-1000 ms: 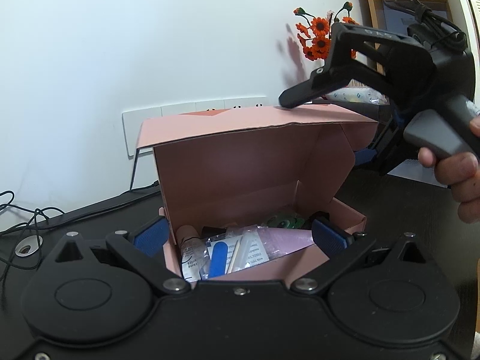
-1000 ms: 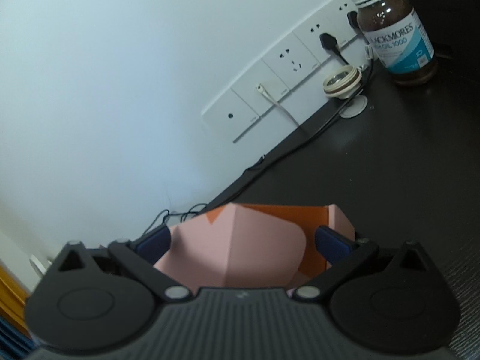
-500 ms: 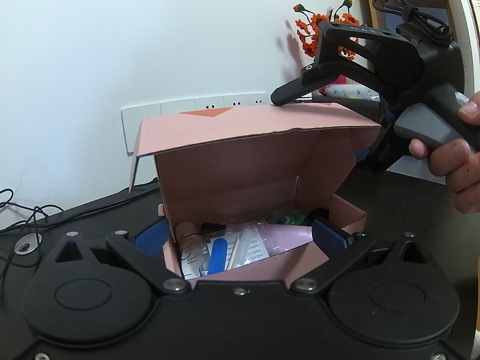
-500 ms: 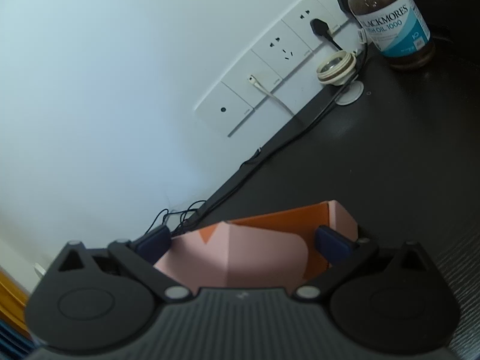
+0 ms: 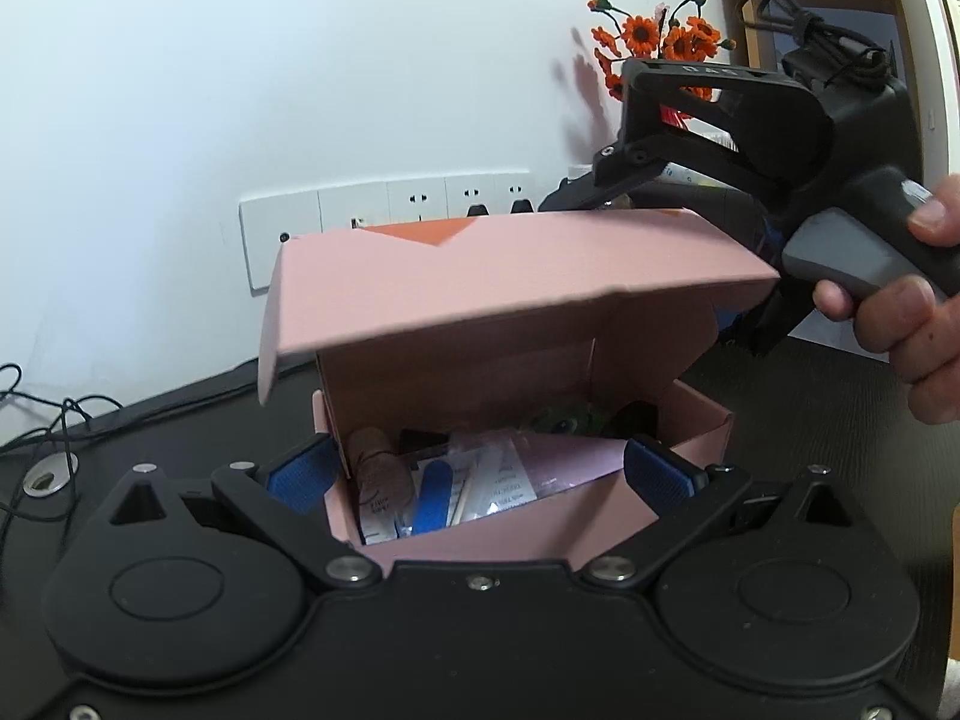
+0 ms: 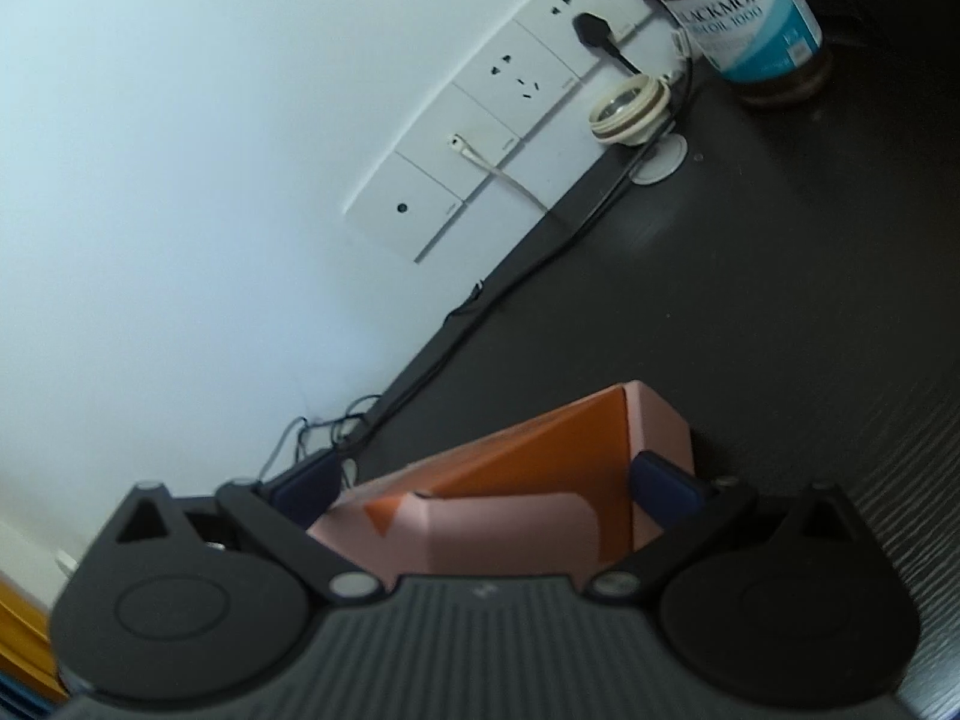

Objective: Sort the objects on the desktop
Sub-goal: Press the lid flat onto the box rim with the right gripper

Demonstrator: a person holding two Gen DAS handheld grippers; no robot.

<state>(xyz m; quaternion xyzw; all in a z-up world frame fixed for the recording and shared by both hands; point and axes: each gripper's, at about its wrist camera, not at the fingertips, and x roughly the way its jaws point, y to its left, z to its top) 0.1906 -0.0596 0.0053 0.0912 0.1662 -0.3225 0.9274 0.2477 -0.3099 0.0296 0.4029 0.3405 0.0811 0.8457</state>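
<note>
I see a matt pink cardboard box (image 5: 516,276), its paper lid smooth with an orange printed patch. The worktop (image 6: 780,312) is dark with a fine wood-like grain. The brown bottle (image 6: 750,6) looks like glossy glass, though blur leaves me unsure. My left gripper (image 5: 477,474) is matt black plastic with blue textured pads (image 5: 657,474).

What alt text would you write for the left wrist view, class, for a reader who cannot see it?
A pink cardboard box sits on a dark desk between the open blue-padded fingers of the left gripper, with packets and small items inside. The right gripper, held in a hand, rests on the box's half-lowered lid. Behind are a white wall, sockets and orange flowers.
</note>
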